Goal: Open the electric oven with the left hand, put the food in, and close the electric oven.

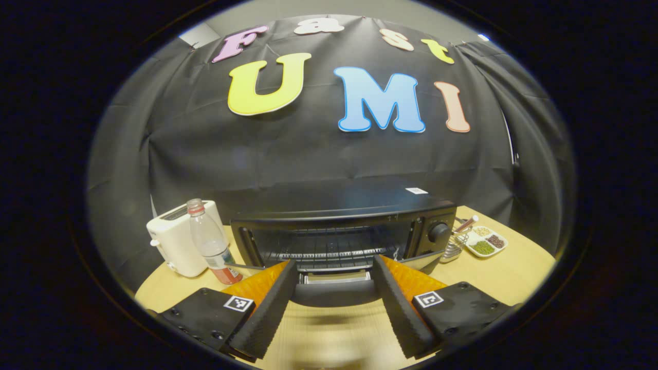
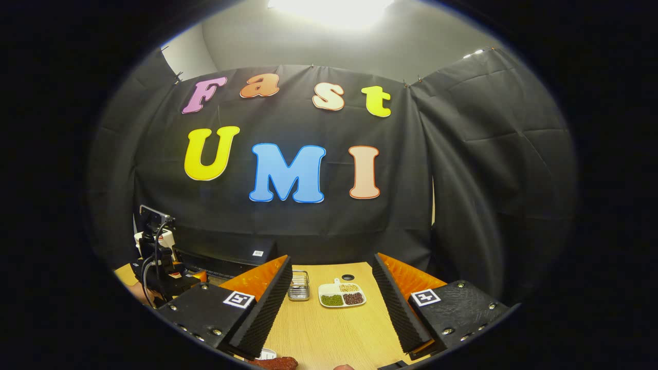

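Note:
The black electric oven (image 1: 360,205) stands at the middle of the table, its door (image 1: 334,295) folded down toward me and the wire rack (image 1: 329,246) inside on show. My left gripper (image 1: 334,264) is open, one finger on each side of the lowered door's front edge, neither pressing on it. In the right gripper view the oven (image 2: 226,257) sits at the far left, with the left gripper (image 2: 159,272) and its cables in front of it. My right gripper (image 2: 331,259) hangs open over the table. A reddish-brown piece of food (image 2: 277,363) lies just below it.
A white toaster (image 1: 177,241) and a plastic bottle (image 1: 211,246) stand left of the oven. Right of it are a small wire basket (image 1: 455,247) and a divided dish of beans (image 1: 486,241), also in the right gripper view as basket (image 2: 298,286) and dish (image 2: 342,295).

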`<act>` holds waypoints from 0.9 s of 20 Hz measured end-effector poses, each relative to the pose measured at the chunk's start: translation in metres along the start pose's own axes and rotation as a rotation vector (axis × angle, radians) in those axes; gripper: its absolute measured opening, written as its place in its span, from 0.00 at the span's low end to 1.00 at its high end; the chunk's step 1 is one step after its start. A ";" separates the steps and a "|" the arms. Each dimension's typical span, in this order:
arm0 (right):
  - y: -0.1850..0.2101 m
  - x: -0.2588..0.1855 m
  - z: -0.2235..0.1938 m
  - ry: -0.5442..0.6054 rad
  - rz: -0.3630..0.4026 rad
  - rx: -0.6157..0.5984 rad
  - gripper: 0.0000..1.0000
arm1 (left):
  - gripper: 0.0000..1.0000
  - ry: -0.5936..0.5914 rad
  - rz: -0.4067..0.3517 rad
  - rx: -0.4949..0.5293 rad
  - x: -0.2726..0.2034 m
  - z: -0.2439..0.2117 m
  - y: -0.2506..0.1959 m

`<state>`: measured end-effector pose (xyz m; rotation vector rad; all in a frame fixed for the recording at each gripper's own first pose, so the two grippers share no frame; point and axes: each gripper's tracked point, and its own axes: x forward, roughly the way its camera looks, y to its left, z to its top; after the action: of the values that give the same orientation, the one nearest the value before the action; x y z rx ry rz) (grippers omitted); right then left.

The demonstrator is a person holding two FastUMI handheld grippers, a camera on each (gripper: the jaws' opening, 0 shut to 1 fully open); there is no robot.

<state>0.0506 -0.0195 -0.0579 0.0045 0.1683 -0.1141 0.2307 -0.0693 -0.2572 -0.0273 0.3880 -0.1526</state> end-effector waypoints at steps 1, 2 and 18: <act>0.000 -0.001 0.000 0.001 0.004 0.000 0.95 | 1.00 0.006 0.003 -0.001 -0.003 -0.003 0.000; 0.000 -0.002 0.000 0.001 0.008 -0.001 0.95 | 1.00 0.010 0.005 0.000 -0.007 -0.008 -0.002; -0.005 -0.019 -0.011 0.049 0.042 0.022 0.95 | 1.00 0.120 0.024 0.010 -0.036 -0.084 -0.013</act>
<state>0.0293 -0.0223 -0.0652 0.0331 0.2155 -0.0741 0.1636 -0.0764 -0.3208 -0.0034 0.5067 -0.1323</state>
